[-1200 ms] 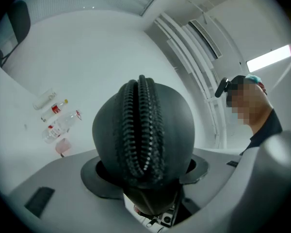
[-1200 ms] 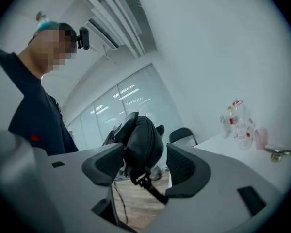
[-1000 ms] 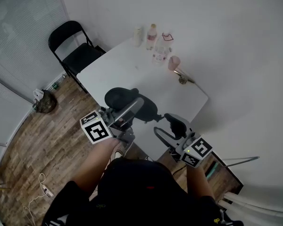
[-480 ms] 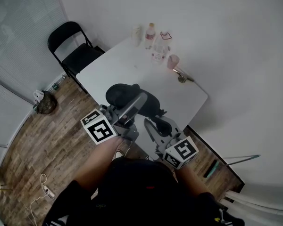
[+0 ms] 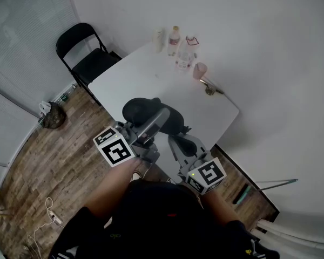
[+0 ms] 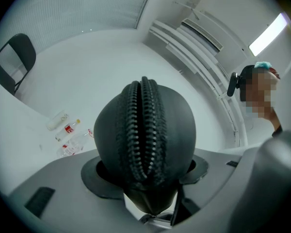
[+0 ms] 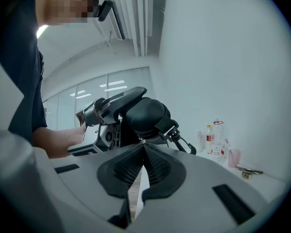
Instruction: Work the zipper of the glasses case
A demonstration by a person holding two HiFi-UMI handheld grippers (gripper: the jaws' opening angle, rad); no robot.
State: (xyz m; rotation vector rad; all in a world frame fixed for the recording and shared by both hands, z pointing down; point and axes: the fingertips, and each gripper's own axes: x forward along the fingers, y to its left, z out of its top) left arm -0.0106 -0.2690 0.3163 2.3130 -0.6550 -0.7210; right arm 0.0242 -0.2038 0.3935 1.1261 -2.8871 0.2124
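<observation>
**zipnoob:** Since the glasses case (image 6: 177,130) is up in the air, clear of the white counter (image 5: 151,80), how do I run the zipper without the whole thing twisting on me?

**gripguy:** Your hold looks decent imo. The left gripper (image 5: 155,121) is clamped across the case's body, one pad each side. The zipper (image 6: 141,115) faces straight back at that gripper's camera. There's a dark gap between the two tooth rows, so I'd guess it's at least partly open along that stretch. The right gripper (image 7: 142,144) has its jaws pinched together at the tips, right against the case's edge. They're on a tiny metal bit I take for the zipper pull (image 7: 141,140).

**zipnoob:** So just yank?

**gripguy:** Nah. Pull along the line of the teeth and follow the curve round the end, not away from the case. Let the left gripper be the anchor, and rotate it a bit so the track lines up with your pull. Watch the strap clip (image 7: 176,130) hanging just beside the pull, since it could snag. That pinch is small, so go slow or it'll probably slip off.
</observation>
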